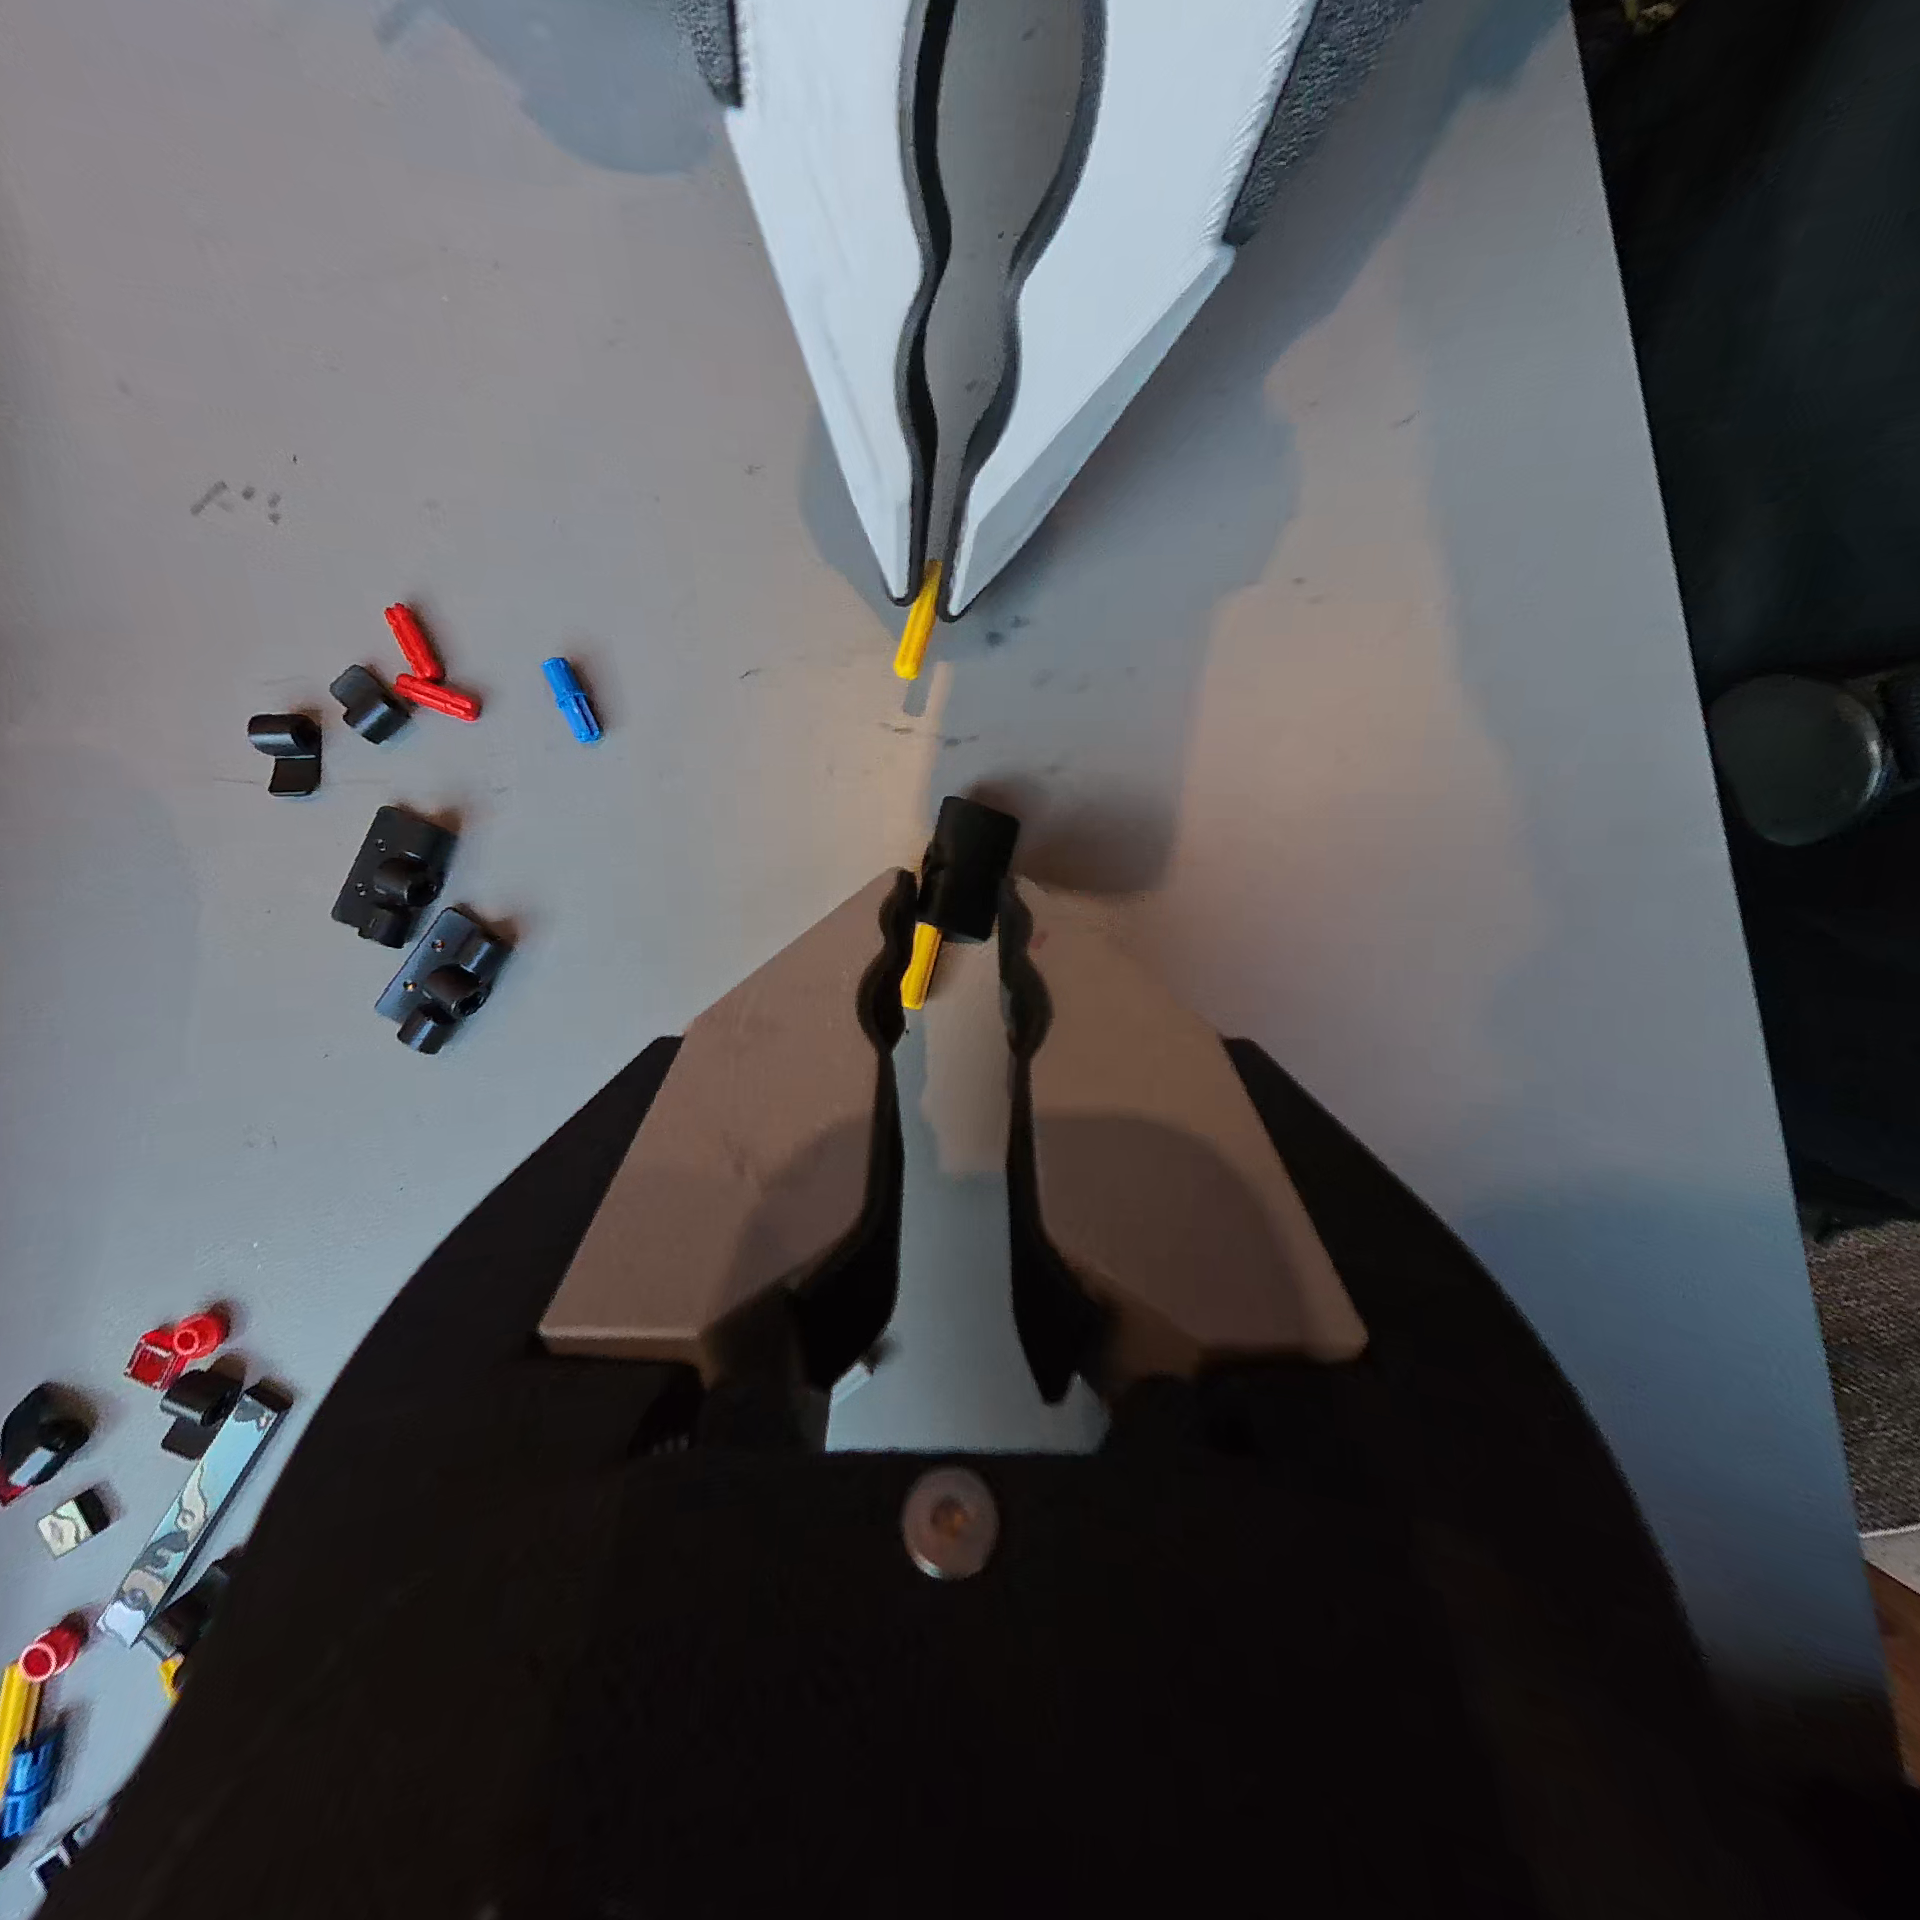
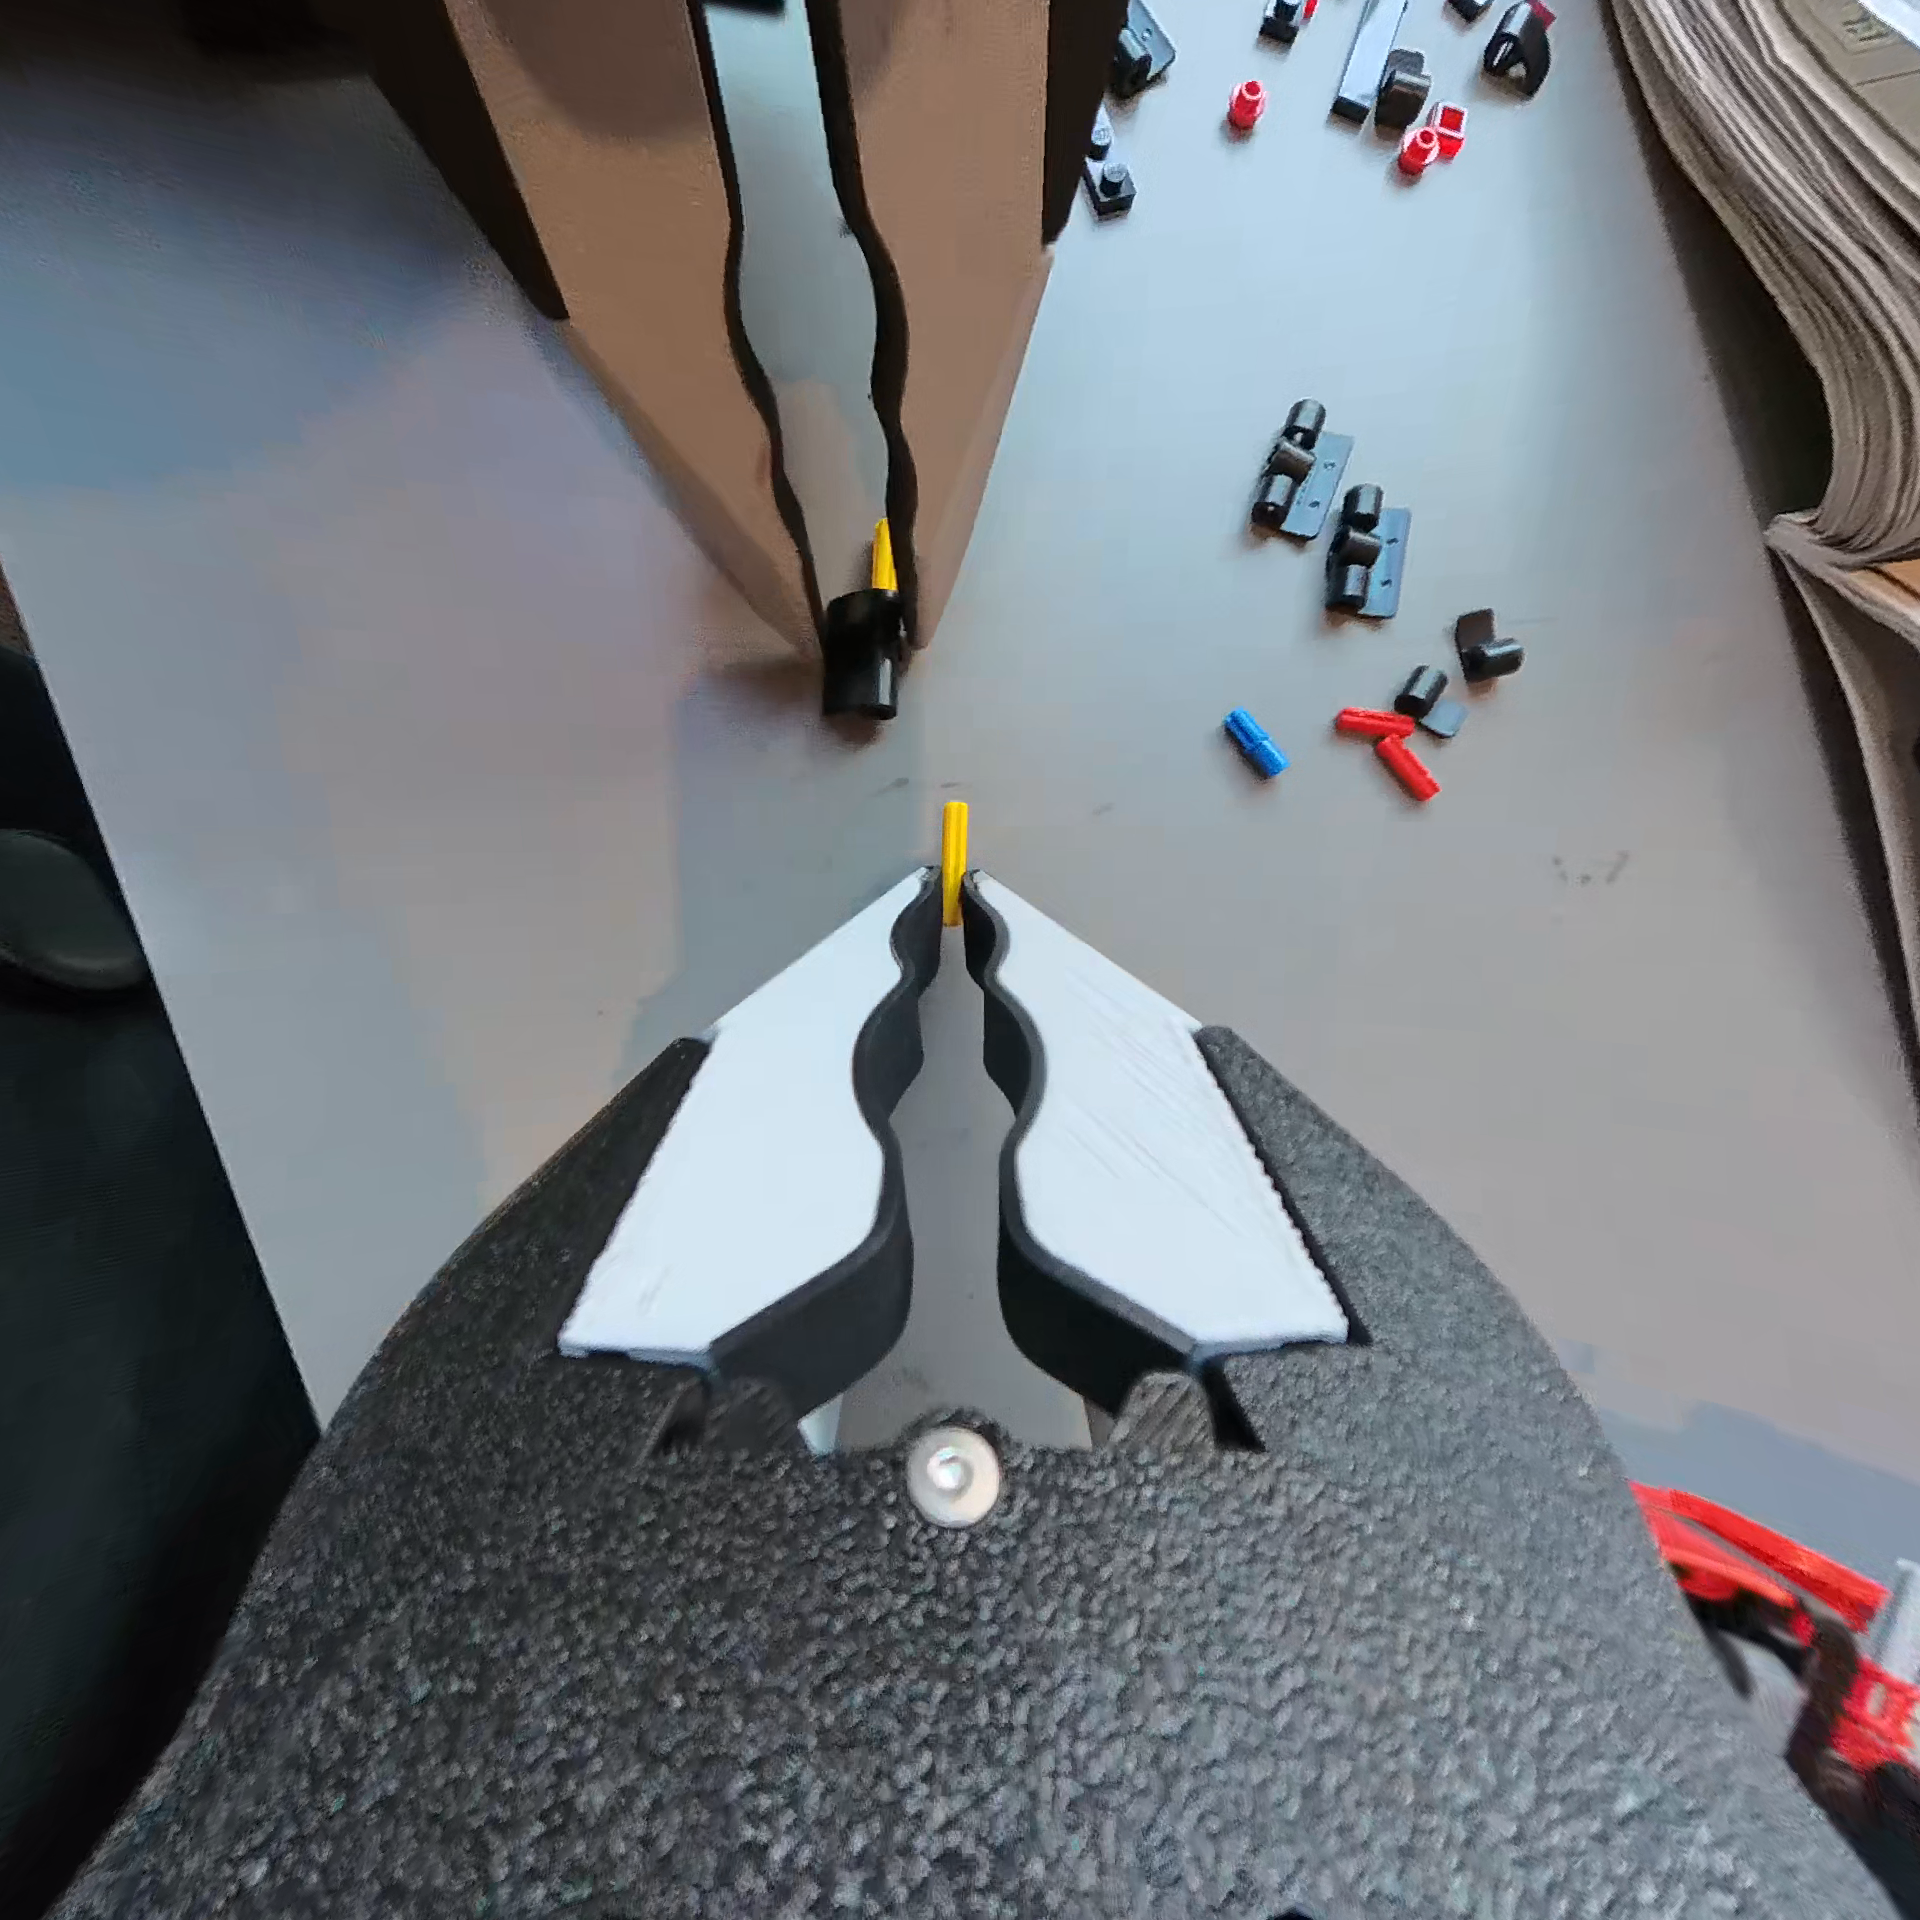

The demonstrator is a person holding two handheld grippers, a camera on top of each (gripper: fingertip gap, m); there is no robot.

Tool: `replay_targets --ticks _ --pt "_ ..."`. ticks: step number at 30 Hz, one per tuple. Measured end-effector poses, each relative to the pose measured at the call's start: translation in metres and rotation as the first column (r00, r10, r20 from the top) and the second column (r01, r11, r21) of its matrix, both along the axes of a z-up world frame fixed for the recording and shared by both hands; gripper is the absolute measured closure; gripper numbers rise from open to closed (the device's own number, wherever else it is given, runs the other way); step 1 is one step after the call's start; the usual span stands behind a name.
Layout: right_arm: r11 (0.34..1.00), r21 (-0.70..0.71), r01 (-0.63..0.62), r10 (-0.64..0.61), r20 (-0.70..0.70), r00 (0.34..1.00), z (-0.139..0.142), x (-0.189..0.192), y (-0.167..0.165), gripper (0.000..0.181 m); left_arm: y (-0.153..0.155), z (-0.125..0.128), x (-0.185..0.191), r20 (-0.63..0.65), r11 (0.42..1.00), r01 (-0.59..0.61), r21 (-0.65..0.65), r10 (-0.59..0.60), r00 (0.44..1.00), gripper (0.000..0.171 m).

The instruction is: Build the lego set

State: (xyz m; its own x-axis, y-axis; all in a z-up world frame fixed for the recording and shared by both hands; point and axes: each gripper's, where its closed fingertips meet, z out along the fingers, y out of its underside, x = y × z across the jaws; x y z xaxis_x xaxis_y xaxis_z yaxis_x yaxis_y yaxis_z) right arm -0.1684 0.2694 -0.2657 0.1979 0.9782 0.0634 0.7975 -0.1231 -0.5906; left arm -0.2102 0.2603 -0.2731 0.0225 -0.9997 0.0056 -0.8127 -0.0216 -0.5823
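Wrist cameras face each other, close above table [image 1: 1351, 727].

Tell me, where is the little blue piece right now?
The blue piece lies loose on the grey table, untouched by either tool. In the left wrist view it sits left of centre, just right of two red pins; the right wrist view shows it right of centre.

Your right gripper [image 2: 954, 878] has a rough, pebbled black plastic body with matt white layer-lined fingers [image 2: 790, 1153] and a shiny metal screw [image 2: 952, 1477]. The desk [image 2: 1455, 1039] is smooth matt grey, scuffed; the loose bricks [image 2: 1387, 743] are glossy plastic. At the desk's right edge you've got stacked ribbed brown cardboard [image 2: 1787, 260].
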Motion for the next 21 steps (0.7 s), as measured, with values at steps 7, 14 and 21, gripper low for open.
replay_targets --ticks 7,14,21 --pt "1.0 0.001 0.019 -0.019 -0.043 0.999 -0.0064 0.0008 -0.004 0.177 -0.0001 0.0 0.0002 0.008 1.0 -0.012 -0.009 0.012 1.0 0.158" --pt "1.0 0.024 0.008 -0.005 -0.096 0.995 -0.0061 -0.0028 -0.0047 0.177 0.0 -0.0001 0.0 0.005 1.0 -0.016 0.003 0.016 1.0 0.158" --pt "0.998 0.062 -0.014 0.019 -0.096 0.995 -0.0056 -0.0003 -0.0058 0.177 0.0001 -0.0001 0.0001 0.004 1.0 -0.016 0.005 0.016 1.0 0.158"
